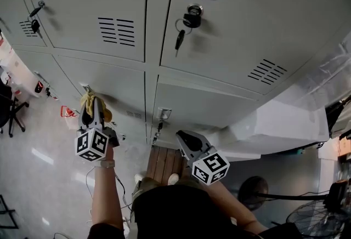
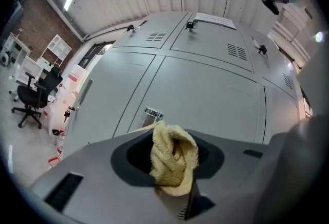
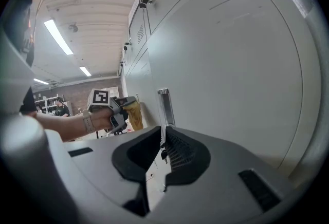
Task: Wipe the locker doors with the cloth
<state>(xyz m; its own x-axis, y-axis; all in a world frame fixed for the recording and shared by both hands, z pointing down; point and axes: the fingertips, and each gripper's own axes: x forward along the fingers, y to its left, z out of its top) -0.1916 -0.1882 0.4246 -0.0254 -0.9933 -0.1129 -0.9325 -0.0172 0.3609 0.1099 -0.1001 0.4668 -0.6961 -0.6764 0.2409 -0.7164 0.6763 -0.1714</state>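
Observation:
Grey locker doors fill the head view. My left gripper (image 1: 93,107) is shut on a bunched yellow cloth (image 1: 86,102), held close to the lower left door (image 1: 109,81); I cannot tell if the cloth touches it. In the left gripper view the cloth (image 2: 174,159) sits between the jaws, with the lower doors (image 2: 205,97) ahead. My right gripper (image 1: 181,136) is shut and holds nothing, near the lower right door (image 1: 208,103) and its handle (image 1: 163,113). The right gripper view shows the closed jaws (image 3: 162,134) beside that handle (image 3: 165,110), with the left gripper (image 3: 125,107) and cloth (image 3: 134,116) beyond.
A key (image 1: 180,38) hangs from the upper right door's lock. A white wrapped block (image 1: 285,123) lies against the lockers on the right. A black office chair (image 1: 8,109) stands at the left, a fan (image 1: 321,216) at the lower right, and wooden slats (image 1: 162,161) underfoot.

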